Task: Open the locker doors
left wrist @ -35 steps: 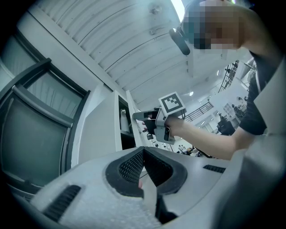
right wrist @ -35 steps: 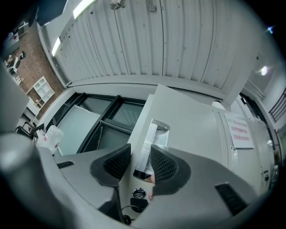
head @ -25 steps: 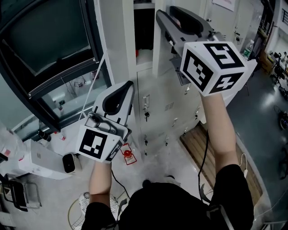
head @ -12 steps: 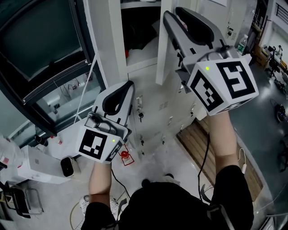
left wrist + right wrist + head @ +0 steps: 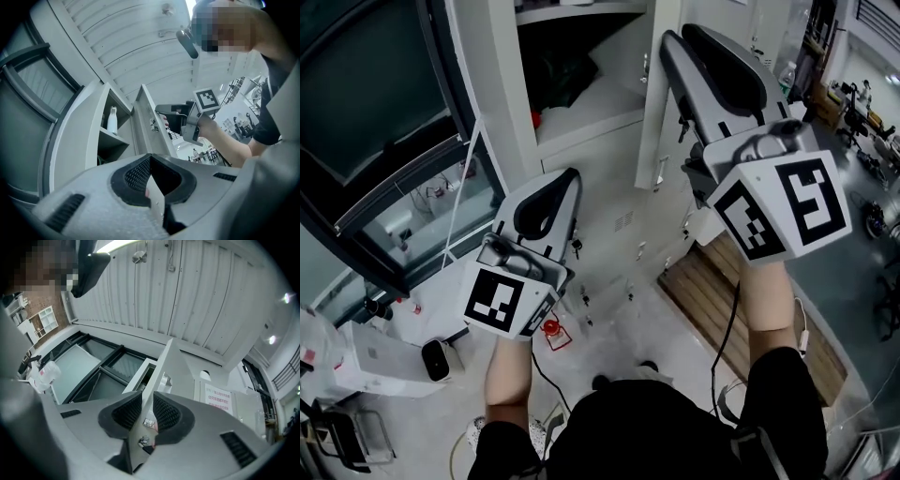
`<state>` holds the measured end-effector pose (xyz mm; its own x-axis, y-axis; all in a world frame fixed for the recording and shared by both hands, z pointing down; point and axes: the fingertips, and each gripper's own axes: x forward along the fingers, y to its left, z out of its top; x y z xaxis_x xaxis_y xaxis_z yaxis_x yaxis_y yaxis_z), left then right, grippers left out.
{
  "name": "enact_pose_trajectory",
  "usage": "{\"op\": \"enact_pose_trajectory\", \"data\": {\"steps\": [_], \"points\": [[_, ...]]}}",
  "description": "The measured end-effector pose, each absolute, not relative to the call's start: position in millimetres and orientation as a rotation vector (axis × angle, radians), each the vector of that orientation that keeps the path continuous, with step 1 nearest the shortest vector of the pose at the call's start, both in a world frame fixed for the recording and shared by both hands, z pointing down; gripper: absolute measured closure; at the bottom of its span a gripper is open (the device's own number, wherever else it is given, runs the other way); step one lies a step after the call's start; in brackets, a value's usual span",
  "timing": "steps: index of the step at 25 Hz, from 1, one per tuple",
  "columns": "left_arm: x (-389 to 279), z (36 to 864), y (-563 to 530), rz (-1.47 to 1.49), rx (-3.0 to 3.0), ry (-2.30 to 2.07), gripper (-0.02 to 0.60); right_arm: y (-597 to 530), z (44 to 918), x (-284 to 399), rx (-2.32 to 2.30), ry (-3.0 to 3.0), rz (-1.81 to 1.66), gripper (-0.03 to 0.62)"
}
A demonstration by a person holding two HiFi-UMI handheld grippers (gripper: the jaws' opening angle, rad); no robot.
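The upper white locker door (image 5: 659, 112) stands swung out, edge-on in the head view, and its dark compartment (image 5: 572, 66) is exposed. My right gripper (image 5: 682, 36) reaches up along that door. In the right gripper view the door edge (image 5: 159, 369) runs between the right gripper's (image 5: 146, 398) pads, which have just been closing and now press on it. Lower and to the left, my left gripper (image 5: 570, 176) is in front of the lower lockers. In the left gripper view a thin white panel edge (image 5: 157, 201) is pinched in the left gripper (image 5: 151, 161). The right gripper (image 5: 161, 110) also shows there, beside the door's latch.
A white bottle (image 5: 111, 119) stands on the open locker's shelf and a dark bag (image 5: 562, 70) lies inside. Keys hang in the lower doors (image 5: 575, 246). A dark window (image 5: 375, 103) is at left, a wooden pallet (image 5: 712, 291) at right, and a red object (image 5: 550, 328) and a white box (image 5: 366, 352) on the floor.
The upper door has swung further out and more of its compartment shows. The right gripper has moved right and lower in the head view with it. The left gripper keeps its place.
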<state>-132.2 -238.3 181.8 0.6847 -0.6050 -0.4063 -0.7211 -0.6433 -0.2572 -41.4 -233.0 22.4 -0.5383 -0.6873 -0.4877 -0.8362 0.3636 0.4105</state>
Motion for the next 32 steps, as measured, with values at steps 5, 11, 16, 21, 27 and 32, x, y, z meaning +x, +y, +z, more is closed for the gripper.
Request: {"op": "enact_pose_trajectory", "data": {"steps": [5,11,16,21,27,32], "points": [[-118,181,-241,0.405,-2.514,0.996,0.566,-227,23,-17,-1.396,2.367,0.910,0.522],[-94,180,-244,0.411,-2.544,0.940,0.566,-222,22,15,-1.444,2.334,0.871,0.537],[-76,180,-245,0.408,-2.560,0.904,0.566,-222,22,44,-1.496,2.301,0.850,0.542],[-60,177,-245,0.407,-2.569,0.873,0.566,-222,21,72,-1.548,2.270,0.824,0.546],[-42,175,-249,0.415,-2.584,0.830,0.566,-231,22,100,-1.609,2.249,0.801,0.554],[-30,175,-256,0.416,-2.597,0.809,0.566,-240,22,124,-1.648,2.225,0.767,0.559]]}}
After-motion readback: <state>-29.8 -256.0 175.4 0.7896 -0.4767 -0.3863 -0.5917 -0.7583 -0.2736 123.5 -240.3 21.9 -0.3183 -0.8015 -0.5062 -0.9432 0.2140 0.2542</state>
